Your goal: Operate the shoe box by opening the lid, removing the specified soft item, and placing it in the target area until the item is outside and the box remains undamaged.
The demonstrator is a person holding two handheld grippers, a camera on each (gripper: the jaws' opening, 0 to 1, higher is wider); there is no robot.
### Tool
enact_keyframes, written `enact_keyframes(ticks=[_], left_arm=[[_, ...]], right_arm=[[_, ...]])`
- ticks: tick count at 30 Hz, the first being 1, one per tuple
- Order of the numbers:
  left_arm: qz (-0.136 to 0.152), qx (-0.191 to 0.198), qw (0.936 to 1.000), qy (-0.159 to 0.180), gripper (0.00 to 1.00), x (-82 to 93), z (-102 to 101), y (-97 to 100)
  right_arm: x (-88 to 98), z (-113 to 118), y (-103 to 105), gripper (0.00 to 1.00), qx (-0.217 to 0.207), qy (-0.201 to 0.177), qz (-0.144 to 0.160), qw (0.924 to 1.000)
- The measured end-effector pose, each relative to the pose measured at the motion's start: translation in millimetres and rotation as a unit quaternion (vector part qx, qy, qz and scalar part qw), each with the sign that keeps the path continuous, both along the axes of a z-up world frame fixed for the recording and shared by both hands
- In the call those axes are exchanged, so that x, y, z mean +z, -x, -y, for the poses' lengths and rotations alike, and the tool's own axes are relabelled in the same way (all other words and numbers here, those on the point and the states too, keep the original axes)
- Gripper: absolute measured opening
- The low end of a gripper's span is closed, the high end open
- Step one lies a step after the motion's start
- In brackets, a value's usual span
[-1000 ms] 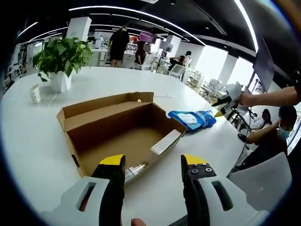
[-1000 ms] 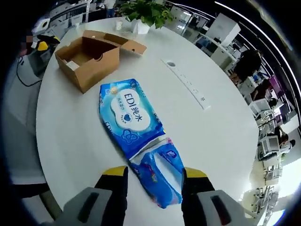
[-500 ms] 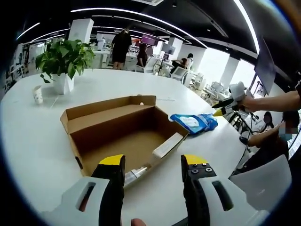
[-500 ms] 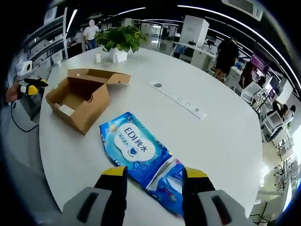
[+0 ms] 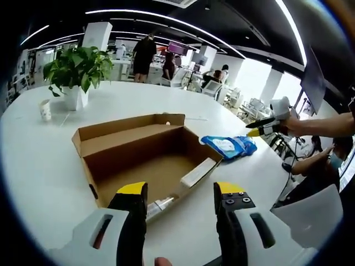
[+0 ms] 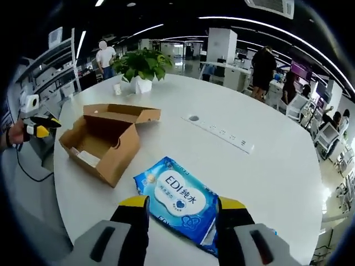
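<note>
The brown shoe box (image 5: 144, 152) stands with its lid folded back on the white round table (image 5: 44, 166); a white paper strip (image 5: 197, 172) lies inside. The blue wipes pack (image 5: 227, 145) lies flat on the table just right of the box. My left gripper (image 5: 180, 194) is open in front of the box's near corner, holding nothing. My right gripper (image 6: 182, 204) is open above the near end of the wipes pack (image 6: 177, 191), nothing pinched. The box (image 6: 105, 141) sits beyond it to the left. A hand holds the right gripper (image 5: 260, 128) above the table's right edge.
A potted plant (image 5: 75, 69) and a paper cup (image 5: 45, 110) stand at the table's far left. A white power strip (image 6: 222, 133) lies across the table's middle. A person sits off the right edge (image 5: 327, 160) by a white chair back (image 5: 310, 216). People stand behind.
The right gripper view has swung up and levelled, so the pack now lies low between its jaws. Box and pack have stayed put. The left gripper view has barely shifted.
</note>
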State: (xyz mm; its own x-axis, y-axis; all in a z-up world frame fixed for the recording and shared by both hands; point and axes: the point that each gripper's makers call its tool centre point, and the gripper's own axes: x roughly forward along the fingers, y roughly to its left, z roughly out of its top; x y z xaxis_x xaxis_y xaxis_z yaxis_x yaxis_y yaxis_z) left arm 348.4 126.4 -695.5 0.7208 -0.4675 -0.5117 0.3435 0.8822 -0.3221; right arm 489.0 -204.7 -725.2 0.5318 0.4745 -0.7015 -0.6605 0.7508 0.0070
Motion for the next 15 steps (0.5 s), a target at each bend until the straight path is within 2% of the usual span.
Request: enact_keyframes(ticks=[15], left_arm=[[-0.001, 0.002, 1.0, 0.008, 0.49, 0.4, 0, -1.1]], right_arm=[[4.3, -56, 12, 0.47, 0.008, -0.051, -0.002, 0.9987]])
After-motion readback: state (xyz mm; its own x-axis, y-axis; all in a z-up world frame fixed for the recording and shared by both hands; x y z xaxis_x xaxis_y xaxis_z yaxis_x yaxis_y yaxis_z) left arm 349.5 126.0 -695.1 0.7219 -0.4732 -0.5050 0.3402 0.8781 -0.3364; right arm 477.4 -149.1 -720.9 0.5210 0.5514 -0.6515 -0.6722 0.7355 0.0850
